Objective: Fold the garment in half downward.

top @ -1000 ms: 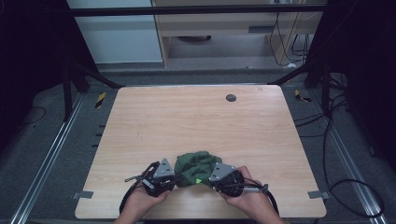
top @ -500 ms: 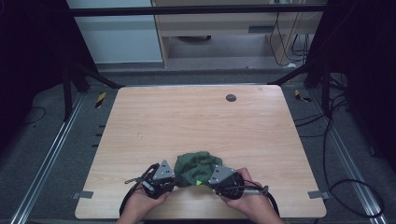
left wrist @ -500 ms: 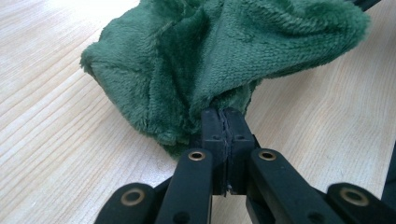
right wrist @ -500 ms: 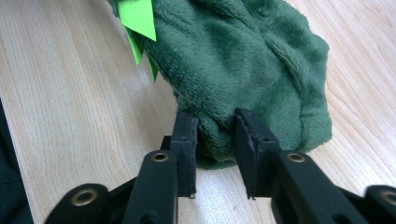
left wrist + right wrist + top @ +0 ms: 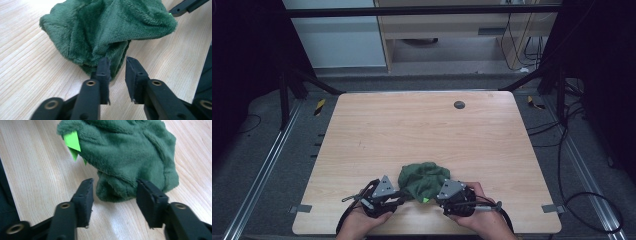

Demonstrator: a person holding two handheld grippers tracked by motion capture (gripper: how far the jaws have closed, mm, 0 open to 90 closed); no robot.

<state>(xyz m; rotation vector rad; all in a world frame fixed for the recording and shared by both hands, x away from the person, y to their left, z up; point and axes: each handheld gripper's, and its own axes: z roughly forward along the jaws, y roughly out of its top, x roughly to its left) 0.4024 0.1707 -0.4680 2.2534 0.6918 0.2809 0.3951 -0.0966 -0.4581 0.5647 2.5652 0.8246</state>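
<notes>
We see the crumpled green cloth (image 5: 424,179) at the worktop's (image 5: 422,130) near edge, between our left tool (image 5: 117,65) and right tool (image 5: 114,187). Both tools' jaws have just been opening: left narrowly parted at a fold, right wider around a lobe.

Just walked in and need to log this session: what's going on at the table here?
A person holds a two-jaw gripper in each hand at the near edge of a wooden table, working on a crumpled green cloth. The left gripper and right gripper sit on either side of it. Both sets of jaws have just been opening and now stand apart, not pinching the cloth, which lies bunched on the table.
</notes>
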